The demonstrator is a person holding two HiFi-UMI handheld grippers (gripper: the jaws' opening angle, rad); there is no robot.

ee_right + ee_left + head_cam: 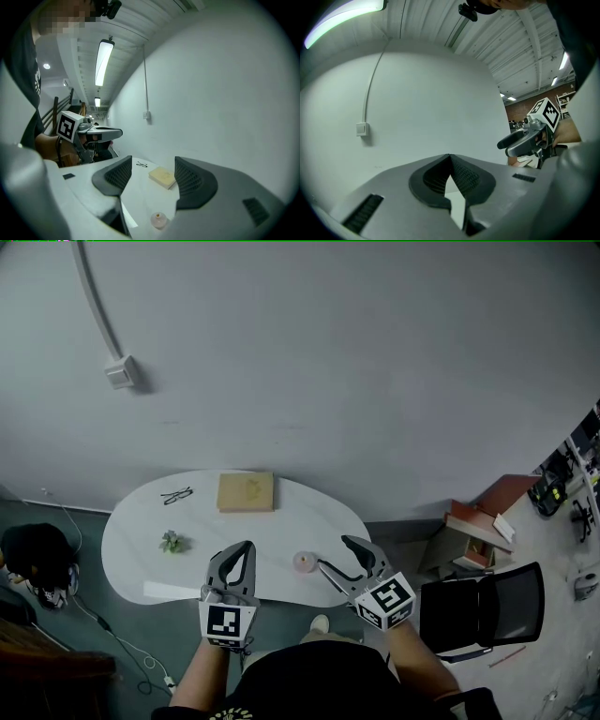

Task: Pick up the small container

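The small container [304,562], a pale pink round pot with a knobbed lid, stands near the front edge of the white table [141,559]. In the right gripper view the container [158,219] lies low between the jaws and a little beyond them. My right gripper [333,554] is open, with its lower jaw tip just right of the pot and nothing between the jaws [152,180]. My left gripper [246,547] hovers over the table's front middle, to the left of the pot. Its tips touch with nothing held [449,155].
A tan flat box [246,491], a pair of glasses [175,494] and a small plant sprig [172,541] lie on the table. On the floor are a black chair [487,606] at right, stacked boxes [478,521] behind it, and a black bag [37,559] with cables at left.
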